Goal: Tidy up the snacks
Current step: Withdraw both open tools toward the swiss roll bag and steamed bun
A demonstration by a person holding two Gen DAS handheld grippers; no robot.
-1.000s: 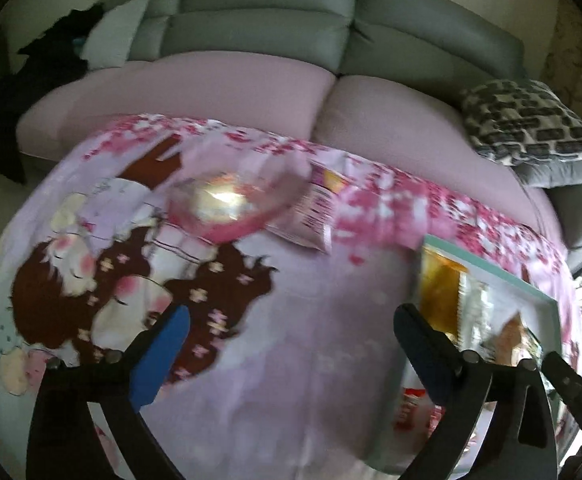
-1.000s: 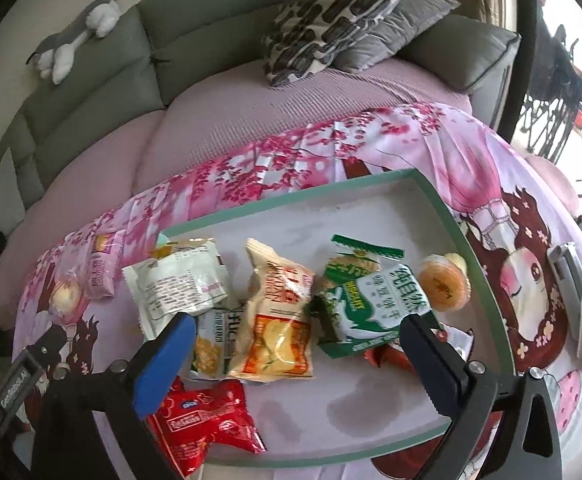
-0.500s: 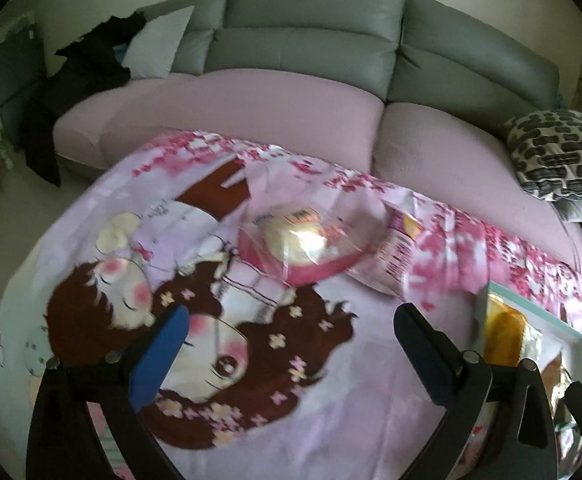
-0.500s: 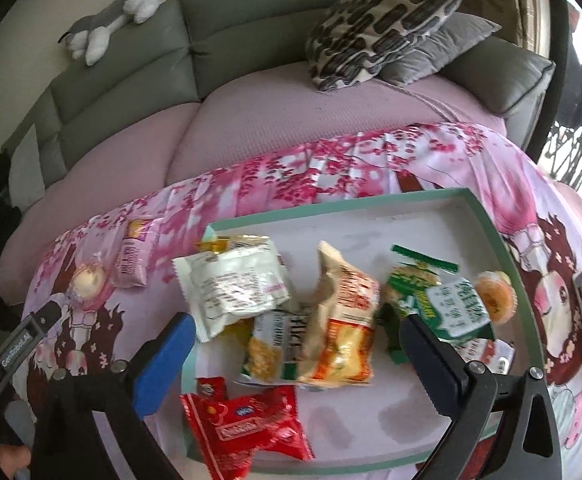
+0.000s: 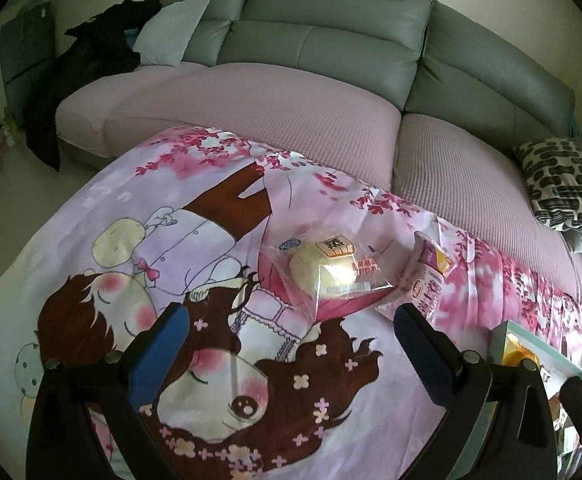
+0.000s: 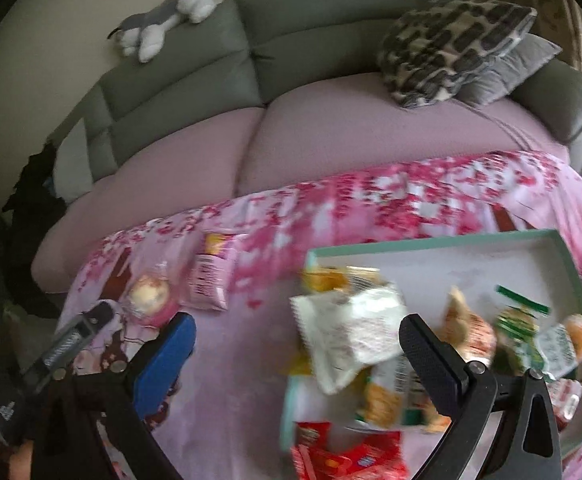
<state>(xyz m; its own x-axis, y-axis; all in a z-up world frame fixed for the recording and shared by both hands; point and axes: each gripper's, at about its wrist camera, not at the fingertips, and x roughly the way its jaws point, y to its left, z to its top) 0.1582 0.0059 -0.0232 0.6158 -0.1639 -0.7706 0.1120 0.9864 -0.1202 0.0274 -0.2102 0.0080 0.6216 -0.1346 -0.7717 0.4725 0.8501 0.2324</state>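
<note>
Right wrist view: shallow teal-rimmed tray (image 6: 443, 239) already holds most packets, white crinkled pouch (image 6: 351, 330) among them. Left outside on the cartoon-print pink cloth (image 5: 139, 248): clear-wrapped pale bun (image 5: 325, 266) and small pink carton (image 5: 429, 278) beside it. Left gripper (image 5: 291, 340) spread wide, empty, facing the bun; right gripper (image 6: 297, 348) likewise spread, empty. Judged: two items remaining.

Snacks lying on cloth & in tray
Bun pack (image 5: 327, 268) is sitting at 12; carton (image 5: 427, 280) touching it at 3; tray (image 5: 539, 356) lying further at 4; sofa (image 5: 331, 64) behind.
</note>
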